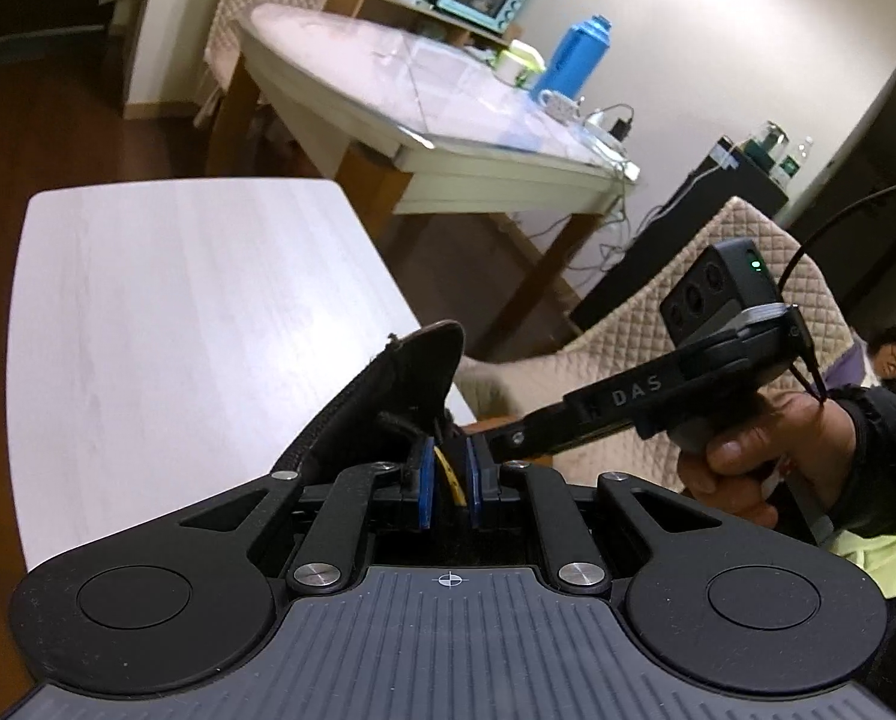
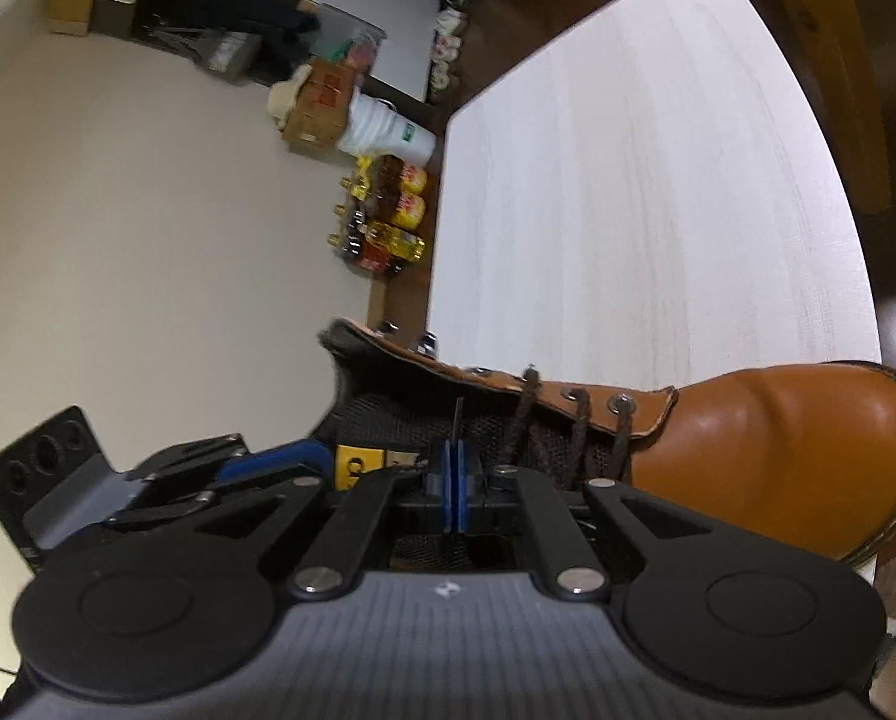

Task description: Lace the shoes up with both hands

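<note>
A tan leather boot [image 2: 766,438] lies on the white table [image 2: 628,180], toe to the right, with a dark brown lace [image 2: 580,420] through its lower eyelets. My right gripper [image 2: 452,462] is shut on a thin dark lace tip [image 2: 458,414] that sticks up above the boot's opening. In the left wrist view my left gripper [image 1: 448,468] is closed on the boot's dark tongue [image 1: 399,396], with a yellow tag [image 1: 451,474] between its blue pads. The right gripper [image 1: 496,444] reaches in from the right, fingertips beside the left one.
A dining table [image 1: 417,96] with a blue flask [image 1: 574,54] and a quilted chair [image 1: 718,312] stand beyond the white table [image 1: 177,312]. A person [image 1: 895,354] sits at the far right. Bottles [image 2: 387,216] and boxes [image 2: 315,102] lie on the floor.
</note>
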{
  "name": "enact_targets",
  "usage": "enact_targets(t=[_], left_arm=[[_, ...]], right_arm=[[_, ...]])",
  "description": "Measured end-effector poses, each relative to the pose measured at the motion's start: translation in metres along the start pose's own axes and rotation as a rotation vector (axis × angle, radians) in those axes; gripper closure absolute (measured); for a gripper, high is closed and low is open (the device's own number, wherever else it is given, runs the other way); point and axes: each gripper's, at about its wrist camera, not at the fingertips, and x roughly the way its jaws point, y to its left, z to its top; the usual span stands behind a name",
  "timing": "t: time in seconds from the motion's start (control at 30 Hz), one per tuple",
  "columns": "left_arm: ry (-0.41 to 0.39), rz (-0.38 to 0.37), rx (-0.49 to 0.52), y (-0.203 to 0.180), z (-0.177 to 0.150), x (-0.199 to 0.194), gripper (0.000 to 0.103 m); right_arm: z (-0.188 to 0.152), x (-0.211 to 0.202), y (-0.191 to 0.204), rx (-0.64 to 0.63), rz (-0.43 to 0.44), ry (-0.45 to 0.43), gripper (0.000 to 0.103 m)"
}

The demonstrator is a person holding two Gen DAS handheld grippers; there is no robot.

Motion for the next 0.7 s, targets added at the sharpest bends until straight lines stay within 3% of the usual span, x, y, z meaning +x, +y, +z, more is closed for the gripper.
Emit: enact_targets(t=[0.33, 0.47, 0.7], left_arm=[[0.013, 0.008, 0.008, -0.001, -0.015, 0.005, 0.091], [-0.006, -0.003, -0.002, 0.001, -0.020, 0.006, 0.091], [-0.036, -0.020, -0.014, 0.007, -0.029, 0.005, 0.090]], right_arm=[[0.004, 0.003, 0.001, 0.084, -0.025, -0.025, 0.100], [0.005, 0.003, -0.003, 0.124, -0.022, 0.013, 0.100], [0.028, 0.017, 0.021, -0.016, -0.084, 0.117, 0.100]])
